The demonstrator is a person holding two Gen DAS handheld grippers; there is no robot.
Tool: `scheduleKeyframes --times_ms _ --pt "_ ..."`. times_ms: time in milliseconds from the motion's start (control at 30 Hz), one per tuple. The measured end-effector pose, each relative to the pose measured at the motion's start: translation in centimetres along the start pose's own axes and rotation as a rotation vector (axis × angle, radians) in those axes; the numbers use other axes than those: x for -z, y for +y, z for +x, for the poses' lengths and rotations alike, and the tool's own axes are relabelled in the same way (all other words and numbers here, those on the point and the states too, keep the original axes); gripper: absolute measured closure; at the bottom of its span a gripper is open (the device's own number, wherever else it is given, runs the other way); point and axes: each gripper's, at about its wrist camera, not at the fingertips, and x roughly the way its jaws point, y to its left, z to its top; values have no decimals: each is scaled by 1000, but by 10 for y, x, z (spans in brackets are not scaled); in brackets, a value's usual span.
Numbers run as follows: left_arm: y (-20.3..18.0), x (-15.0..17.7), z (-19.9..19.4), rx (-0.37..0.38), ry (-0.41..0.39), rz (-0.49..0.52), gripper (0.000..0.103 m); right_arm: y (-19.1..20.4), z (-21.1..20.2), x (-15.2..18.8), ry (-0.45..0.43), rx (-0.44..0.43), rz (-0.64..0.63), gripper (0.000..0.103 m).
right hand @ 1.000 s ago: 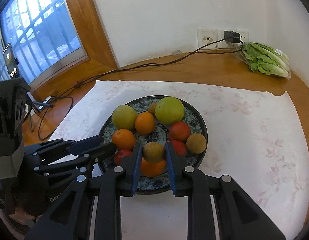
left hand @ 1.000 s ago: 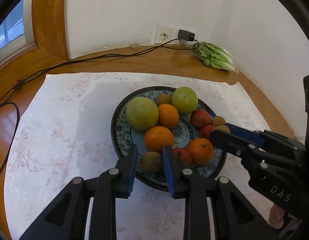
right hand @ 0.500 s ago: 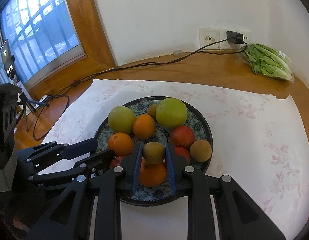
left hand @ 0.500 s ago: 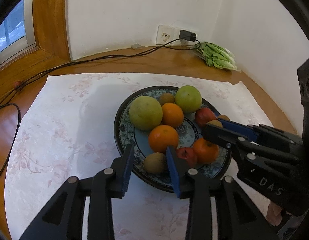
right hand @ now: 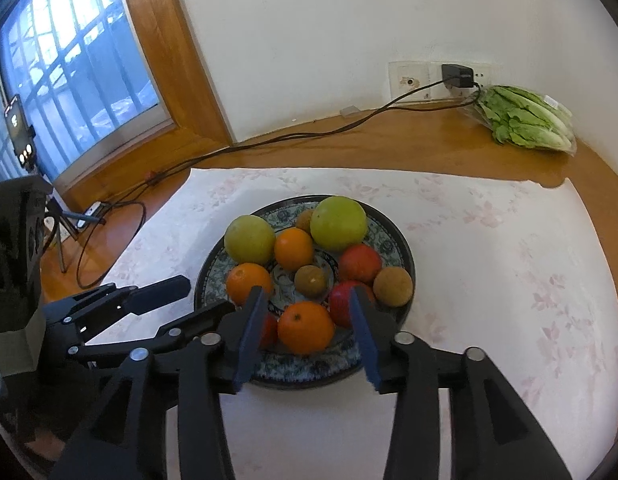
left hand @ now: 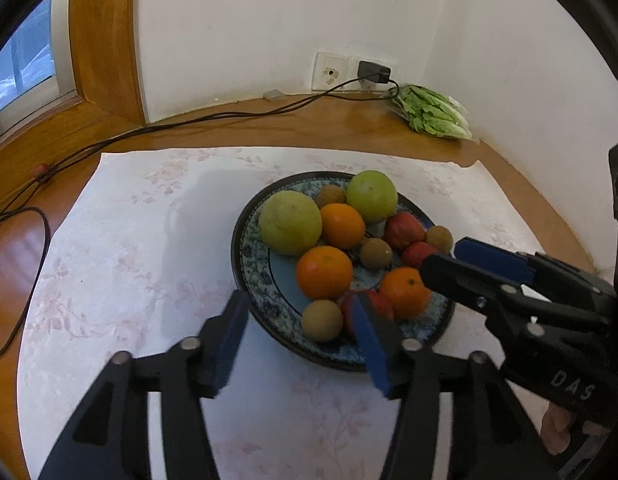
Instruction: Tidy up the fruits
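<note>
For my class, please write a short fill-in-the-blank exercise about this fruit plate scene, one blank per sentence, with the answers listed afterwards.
1. All the fruit lies on a round patterned ____ with a dark rim.
2. The number of oranges in the pile is ____.
3. The bagged lettuce lies on the wooden ledge near the wall ____.
4. The left gripper and the right gripper are both opening, and neither holds any ____.

Missing words: plate; three; socket; fruit

You face a white wall [right hand: 309,40] | wood-framed window [right hand: 77,80] far left, daylight | wooden tabletop [right hand: 389,148] | wall socket [right hand: 409,82] far right | pale floral cloth [right hand: 509,280] near
</note>
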Motion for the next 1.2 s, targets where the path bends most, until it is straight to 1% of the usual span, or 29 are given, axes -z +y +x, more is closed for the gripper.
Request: scheduleKeyframes --times_ms 100,133,200,267,333,400,467,567,700,867,1000,1200 --pt "-3 6 -7 -2 -2 11 31 -4 -8 6 1 -4 17 48" --pt "-4 8 -10 -7 -4 16 30 -5 -10 8 2 -2 20 48" --pt "-7 12 -13 -21 -1 25 26 -7 -15 14 8 8 28 42" --pt "-10 16 -14 -34 6 35 23 -8 -17 19 18 19 33 40" --pt "-13 21 -14 -48 15 44 19 -10 -19 23 25 23 37 38" --pt "-13 24 -12 -59 26 45 14 -13 -20 29 33 29 41 34" --pt "-13 27 -9 -70 38 46 12 -16 -19 33 39 35 48 30" --pt "-11 29 -7 -101 43 47 6 -22 -17 39 55 47 55 29" --pt "-7 30 -6 -142 32 40 2 -28 -11 46 74 70 63 28" --pt "-7 32 7 -134 81 33 1 -27 -2 51 95 76 50 27" --pt "-9 36 17 -138 109 36 1 -23 0 54 90 110 15 26" --pt "-10 36 18 -152 88 32 0 -23 1 57 71 136 9 24"
